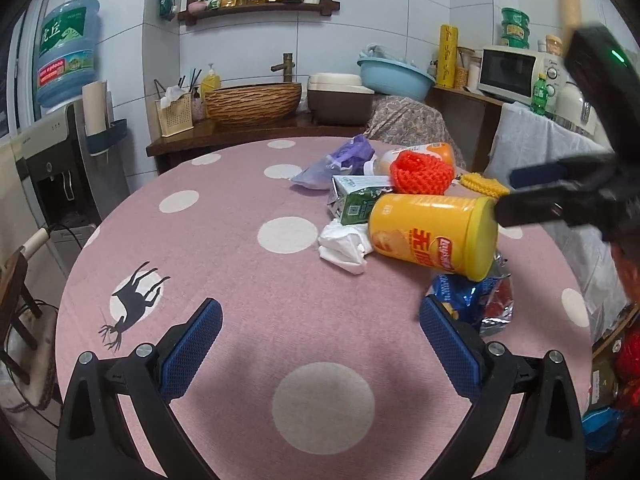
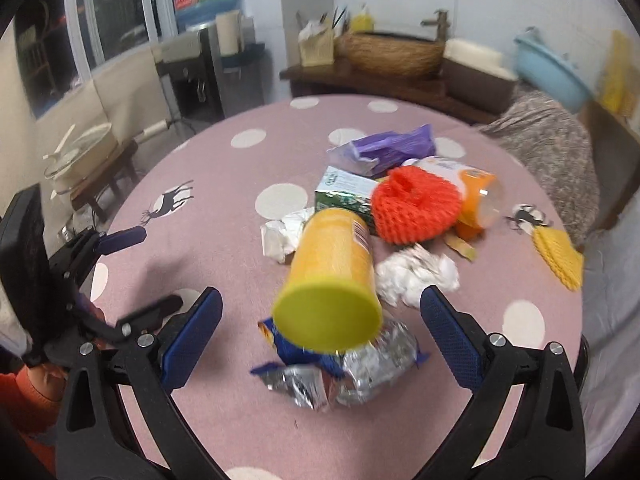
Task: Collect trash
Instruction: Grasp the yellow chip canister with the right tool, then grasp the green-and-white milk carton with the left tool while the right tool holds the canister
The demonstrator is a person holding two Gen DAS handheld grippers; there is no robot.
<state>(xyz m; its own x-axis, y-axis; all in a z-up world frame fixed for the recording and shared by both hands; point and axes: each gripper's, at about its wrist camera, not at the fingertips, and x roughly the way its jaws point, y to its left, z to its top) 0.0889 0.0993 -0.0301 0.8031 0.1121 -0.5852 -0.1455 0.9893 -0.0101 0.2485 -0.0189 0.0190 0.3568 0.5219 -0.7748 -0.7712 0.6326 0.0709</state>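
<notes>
A heap of trash lies on the pink dotted tablecloth. A yellow chip can leans tilted over a crumpled blue-and-silver snack bag, its lid facing the right wrist camera. My right gripper is open, a finger on each side of the can with gaps both sides; in the left wrist view the right gripper is at the can's lid. My left gripper stands open over bare cloth, empty. Behind the can are a green carton, an orange net and white tissue.
A purple bag, an orange-capped bottle, another tissue wad and a yellow foam net lie further back. A counter with a woven basin stands behind the table. A chair is at the left.
</notes>
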